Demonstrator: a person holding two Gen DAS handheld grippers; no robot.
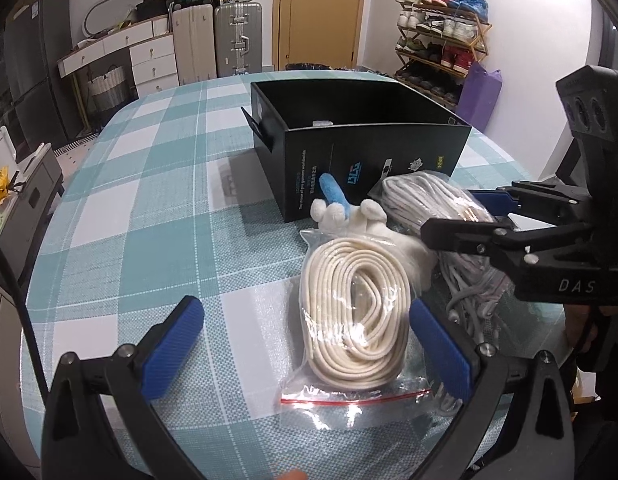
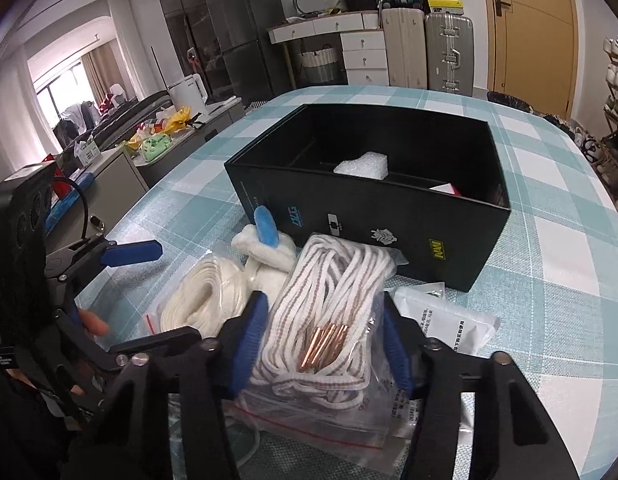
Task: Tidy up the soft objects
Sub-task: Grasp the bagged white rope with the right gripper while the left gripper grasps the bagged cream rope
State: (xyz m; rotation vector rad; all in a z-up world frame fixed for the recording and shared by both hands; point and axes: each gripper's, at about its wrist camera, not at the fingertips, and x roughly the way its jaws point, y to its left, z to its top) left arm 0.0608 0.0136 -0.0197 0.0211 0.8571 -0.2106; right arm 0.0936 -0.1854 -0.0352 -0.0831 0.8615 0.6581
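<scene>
A clear zip bag of cream rope [image 1: 355, 308] lies on the checked tablecloth between the blue pads of my open left gripper [image 1: 305, 320], nearer the right pad. It also shows in the right wrist view [image 2: 205, 296]. My right gripper [image 2: 323, 332] straddles a clear bag of white and brown cord with copper tips [image 2: 333, 316], pads at its sides; the bag also shows in the left wrist view [image 1: 433, 200]. A white plush toy with a blue part [image 1: 349, 216] lies between the bags, in front of the open black box [image 1: 373, 152].
The black box [image 2: 389, 216] holds a white foam piece [image 2: 365, 165] and dividers. A flat white packet [image 2: 449, 320] lies right of the cord bag. Tablecloth [image 1: 149, 208] stretches left of the box. Suitcases, drawers and a shoe rack stand beyond the table.
</scene>
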